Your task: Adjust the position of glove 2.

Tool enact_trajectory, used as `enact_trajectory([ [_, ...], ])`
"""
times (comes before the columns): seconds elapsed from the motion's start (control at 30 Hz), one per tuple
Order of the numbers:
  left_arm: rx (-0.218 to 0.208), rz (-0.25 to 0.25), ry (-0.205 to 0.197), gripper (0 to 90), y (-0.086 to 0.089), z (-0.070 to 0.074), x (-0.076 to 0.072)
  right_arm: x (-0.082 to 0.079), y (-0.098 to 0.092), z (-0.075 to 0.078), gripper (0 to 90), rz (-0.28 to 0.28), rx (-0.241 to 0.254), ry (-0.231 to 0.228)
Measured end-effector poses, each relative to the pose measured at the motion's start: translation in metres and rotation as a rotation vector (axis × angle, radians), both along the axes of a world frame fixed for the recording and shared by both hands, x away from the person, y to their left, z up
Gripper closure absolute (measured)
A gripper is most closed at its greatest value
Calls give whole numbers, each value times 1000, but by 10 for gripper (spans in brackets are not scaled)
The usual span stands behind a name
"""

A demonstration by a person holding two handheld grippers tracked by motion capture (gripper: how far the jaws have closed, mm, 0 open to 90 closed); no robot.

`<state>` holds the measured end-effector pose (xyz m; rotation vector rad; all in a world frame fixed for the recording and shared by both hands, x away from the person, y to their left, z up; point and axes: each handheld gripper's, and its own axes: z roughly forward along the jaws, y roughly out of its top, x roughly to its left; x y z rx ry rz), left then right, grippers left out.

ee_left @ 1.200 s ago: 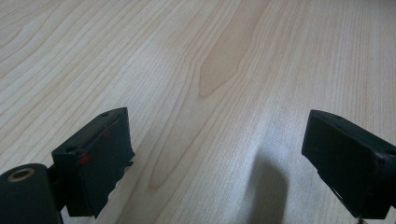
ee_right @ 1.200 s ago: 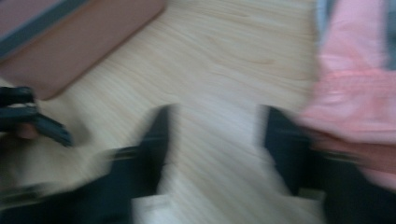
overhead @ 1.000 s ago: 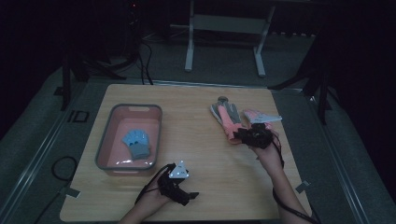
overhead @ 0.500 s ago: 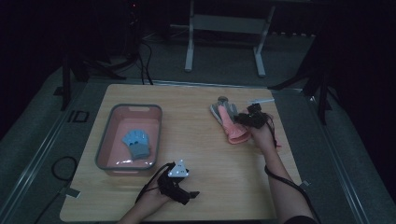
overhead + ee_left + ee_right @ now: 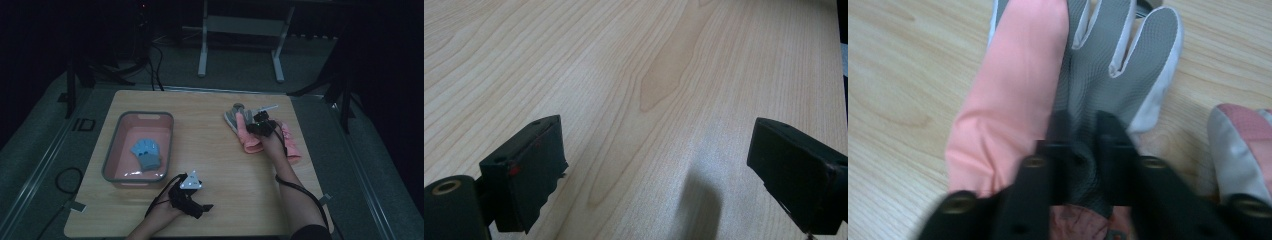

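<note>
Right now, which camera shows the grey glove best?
The right gripper view: the grey glove is close up, pinched in the right claw. The high view shows it small and far off, partly under pink fabric. The left gripper view shows bare table.

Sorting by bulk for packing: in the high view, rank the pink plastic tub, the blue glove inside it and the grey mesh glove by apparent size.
1. Pink plastic tub, clearly largest.
2. Blue glove and grey mesh glove: unsure, since the right gripper and a pink glove cover part of the grey one.
</note>
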<state>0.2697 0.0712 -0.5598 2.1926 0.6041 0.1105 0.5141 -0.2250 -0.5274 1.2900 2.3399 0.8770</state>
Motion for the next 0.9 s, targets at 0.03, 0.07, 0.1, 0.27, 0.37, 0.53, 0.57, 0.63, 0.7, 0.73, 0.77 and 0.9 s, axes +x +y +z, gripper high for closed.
enact_trajectory([
  [0.03,2,0,-1,87,0,0,0,-2,1,3,867,-20,21,3],
  [0.07,3,1,-1,87,0,0,0,-5,2,6,877,-42,50,11],
  [0.1,1,2,-2,87,0,0,0,-9,4,10,882,-55,68,12],
  [0.27,-15,18,-15,87,1,2,0,-36,13,36,885,-102,178,-1],
  [0.37,2,17,-21,87,1,1,0,-57,22,51,885,-124,199,-23],
  [0.53,1,17,-22,87,1,1,0,-86,34,60,885,-160,201,-40],
  [0.57,2,16,-22,87,1,1,0,-91,35,60,885,-175,207,-43],
  [0.63,4,14,-24,87,1,1,0,-100,39,57,885,-177,205,-36],
  [0.7,3,12,-23,87,1,1,0,-108,42,54,885,-194,220,-26],
  [0.73,3,12,-23,87,1,1,0,-112,44,52,884,-207,220,-27],
  [0.77,2,11,-22,87,1,1,0,-115,46,50,885,-207,219,-29],
  [0.9,1,7,-22,87,1,1,0,-128,53,42,884,-222,235,-16],
])
